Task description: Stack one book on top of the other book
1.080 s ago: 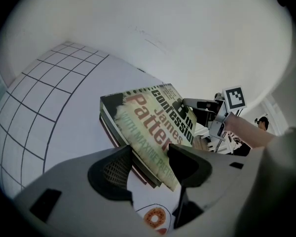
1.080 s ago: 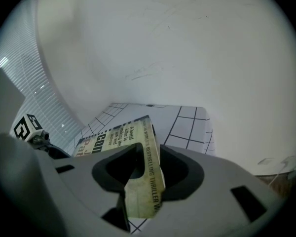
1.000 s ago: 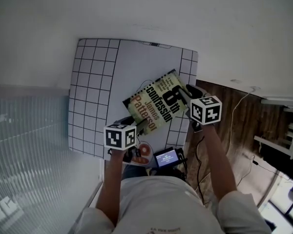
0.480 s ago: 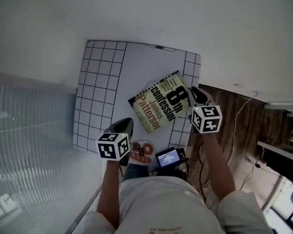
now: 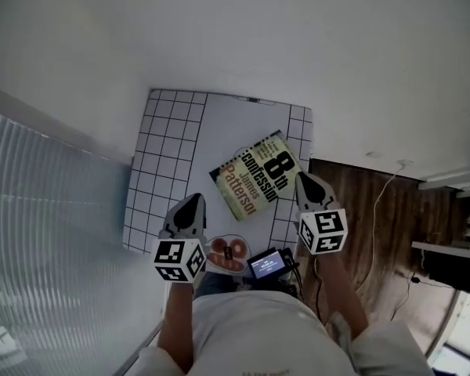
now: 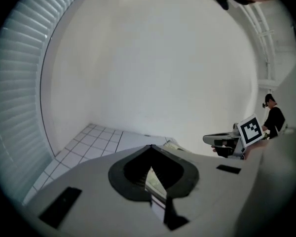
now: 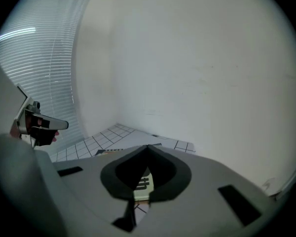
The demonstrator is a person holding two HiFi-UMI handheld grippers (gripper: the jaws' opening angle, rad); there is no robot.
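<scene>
So the only readable thing here is the book (image 5: pixel 254 177): the cover says "8th confession" in big type, with "James Patterson" in red-orange under it. There are a few small lines of print along the top edge of the cover, but they're too tiny to read. The book lies flat and slanted on the white table (image 5: pixel 172 155), toward the table's right side, inside the border of black grid lines. I honestly can't tell if a second book sits underneath it; only this one cover shows.

Each claw carries a cube with black-and-white square patterns on it, no letters. There's also a little device with a lit screen (image 5: pixel 267 263) down near the person's chest, but its text is too small to make out.

Pose-wise, both forearms reach out from the bottom of the head view. The left gripper (image 5: pixel 193 203) hangs over the grid lines just off the book's lower left, and the right gripper (image 5: pixel 304 181) is at the table's right edge by the book's right corner. Both point away from the person and tip a bit downward, clear of the book.

Both claws are fully closed with their tips together and nothing pinched between them.
</scene>
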